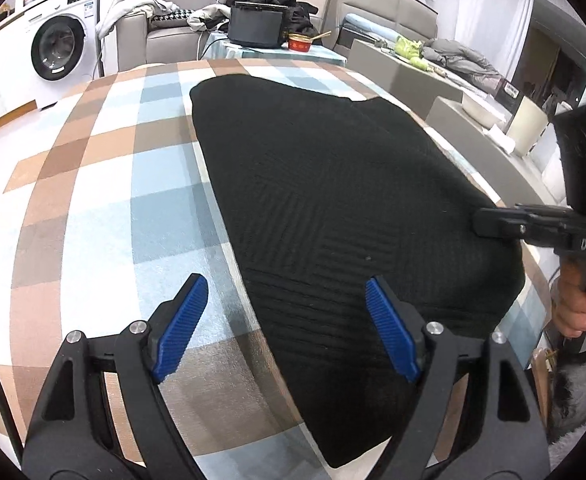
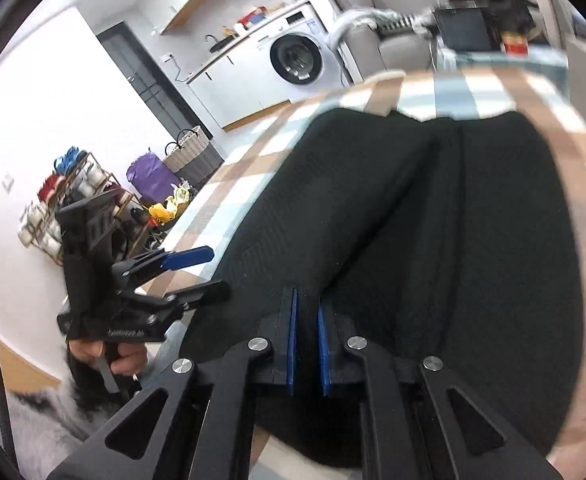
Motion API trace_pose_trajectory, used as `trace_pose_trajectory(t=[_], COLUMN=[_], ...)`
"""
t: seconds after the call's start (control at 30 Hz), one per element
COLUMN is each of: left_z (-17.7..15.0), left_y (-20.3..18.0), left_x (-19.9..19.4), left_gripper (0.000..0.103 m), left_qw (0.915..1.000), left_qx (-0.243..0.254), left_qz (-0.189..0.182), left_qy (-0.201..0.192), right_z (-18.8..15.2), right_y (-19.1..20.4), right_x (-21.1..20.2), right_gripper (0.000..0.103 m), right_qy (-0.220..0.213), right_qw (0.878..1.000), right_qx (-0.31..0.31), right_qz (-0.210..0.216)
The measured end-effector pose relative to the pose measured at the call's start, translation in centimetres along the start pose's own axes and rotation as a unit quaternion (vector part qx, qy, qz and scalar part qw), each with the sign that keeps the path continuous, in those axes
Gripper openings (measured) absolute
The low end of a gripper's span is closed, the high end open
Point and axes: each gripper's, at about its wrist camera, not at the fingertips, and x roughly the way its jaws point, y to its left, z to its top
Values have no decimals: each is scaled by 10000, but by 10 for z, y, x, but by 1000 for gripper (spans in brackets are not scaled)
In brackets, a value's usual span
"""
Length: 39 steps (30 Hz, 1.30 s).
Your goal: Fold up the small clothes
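One black garment (image 1: 333, 200), checked cloth (image 1: 105, 184), perhaps pinched.

Black ribbed garment (image 1: 333, 200) on brown-blue-white checked tablecloth (image 1: 105, 200)

"DAS" (white) on right tool (image 1: 493, 222)

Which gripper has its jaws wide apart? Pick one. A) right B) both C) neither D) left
D: the left gripper has its blue pads far apart over the edge of the black cloth, while the right gripper has its jaws nearly together.
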Motion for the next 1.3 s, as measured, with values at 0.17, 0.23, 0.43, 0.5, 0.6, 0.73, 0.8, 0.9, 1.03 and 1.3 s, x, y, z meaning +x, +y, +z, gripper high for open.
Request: trace_pose_trajectory(t=[0.17,0.23,0.43,0.5,0.6,0.73,0.8,0.9,1.03,1.3], left_z=[-1,-4,-11,-16,-26,-33,-34,-36,-35,-34], left_y=[-8,-17,-43,-50,-57,-58,-59,-62,-64,-64], left_x=[1,-2,-5,-4,-1,1,1,2,1,3], left_gripper=[80,80,83,83,83,84,84,84,84,84], left_qw=[9999,9998,9979,9971,9965,9971,9973,9971,9972,9974], left_qx=[47,142,477,613,737,688,676,720,691,631], left_qz=[-69,-136,-421,-421,-346,-278,-219,-87,18,100], left_qy=[68,81,97,130,171,148,172,227,275,339], right_z=[-15,-19,-30,-35,-36,-36,-38,-46,-47,-48], right_y=[-36,-46,-29,-23,-14,1,9,19,20,16], right_x=[14,2,-25,-23,-5,20,25,26,25,21], right_gripper=[9,14,37,40,40,40,40,39,39,40], right_qy=[478,340,106,51,240,148,-22,-229,-344,-350], right_qw=[9928,9945,9977,9979,9980,9970,9948,9913,9901,9921], right_qx=[551,867,634,636,552,295,290,316,420,394], right_qz=[-954,-478,-209,-149,-179,-695,-975,-1255,-1295,-1141])
